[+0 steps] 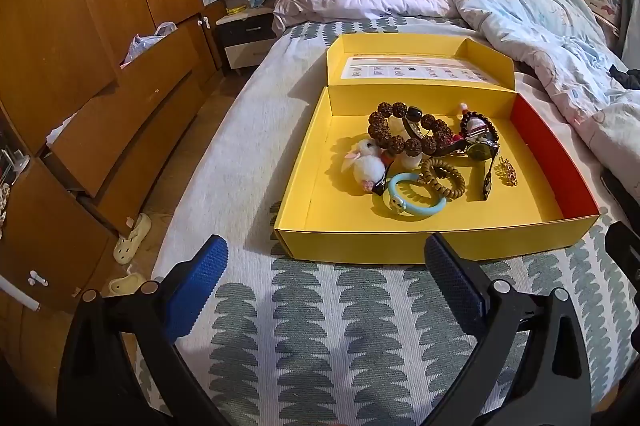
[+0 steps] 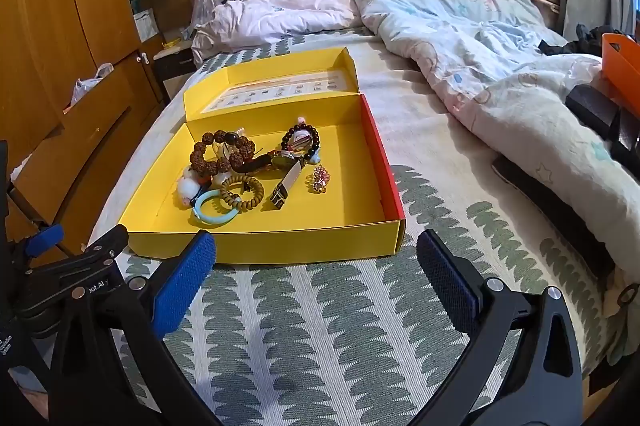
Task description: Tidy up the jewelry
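Yellow cardboard forms the shallow open box [image 1: 304,193] that lies on the bedsheet [image 1: 360,326], a white cloth printed with grey-green scalloped rows, its hinged lid [image 1: 416,65] folded back flat and its right inner wall red. Inside it the jewelry sits heaped toward the middle: a bracelet of large knobbly brown seed beads [image 1: 404,129], a smaller bracelet of glossy dark round beads [image 1: 480,127], a coiled tan beaded bracelet [image 1: 442,177], a pale blue plastic bangle [image 1: 416,199], a fluffy white rabbit charm [image 1: 366,161], a wristwatch with a dark strap [image 1: 484,161] and, just beside it toward the red wall, a small gold flower-shaped brooch [image 1: 506,171]. Both tools hang above the sheet in front of the box's near wall, touching nothing. The left gripper [image 1: 326,290] has its blue-padded jaws spread wide and empty; the right gripper [image 2: 316,282] is likewise spread wide and empty. A rumpled pastel quilt [image 2: 480,57] covers the bed's far side, and a wooden wardrobe [image 1: 80,45] stands to the left.
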`<action>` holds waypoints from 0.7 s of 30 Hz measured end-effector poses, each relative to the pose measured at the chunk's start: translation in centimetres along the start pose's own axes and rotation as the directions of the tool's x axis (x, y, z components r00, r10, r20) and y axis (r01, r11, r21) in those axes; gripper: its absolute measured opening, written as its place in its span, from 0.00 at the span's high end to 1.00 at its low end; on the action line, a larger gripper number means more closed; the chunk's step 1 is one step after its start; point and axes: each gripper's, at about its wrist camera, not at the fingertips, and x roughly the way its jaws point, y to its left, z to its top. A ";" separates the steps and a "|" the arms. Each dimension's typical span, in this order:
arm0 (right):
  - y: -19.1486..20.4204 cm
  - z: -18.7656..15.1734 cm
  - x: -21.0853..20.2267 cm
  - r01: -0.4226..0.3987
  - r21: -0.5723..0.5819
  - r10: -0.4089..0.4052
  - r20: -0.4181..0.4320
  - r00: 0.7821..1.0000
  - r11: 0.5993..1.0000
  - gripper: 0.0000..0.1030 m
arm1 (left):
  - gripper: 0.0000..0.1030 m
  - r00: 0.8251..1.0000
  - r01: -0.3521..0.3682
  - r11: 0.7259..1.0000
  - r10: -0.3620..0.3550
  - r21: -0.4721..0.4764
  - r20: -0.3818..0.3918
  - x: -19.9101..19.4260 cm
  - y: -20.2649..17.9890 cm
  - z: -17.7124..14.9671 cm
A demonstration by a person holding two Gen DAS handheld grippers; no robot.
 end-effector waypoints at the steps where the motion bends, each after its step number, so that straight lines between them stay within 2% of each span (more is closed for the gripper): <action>1: 0.0 0.0 0.0 0.000 0.000 0.000 0.000 1.000 1.000 0.03 | 0.05 1.000 0.003 1.000 -0.003 -0.001 0.002 -0.1 -0.1 0.0; 21: 0.5 0.0 -0.3 -0.013 -0.007 0.013 0.021 1.000 1.000 0.03 | 0.05 1.000 0.013 1.000 -0.013 -0.007 0.007 0.0 -0.1 0.1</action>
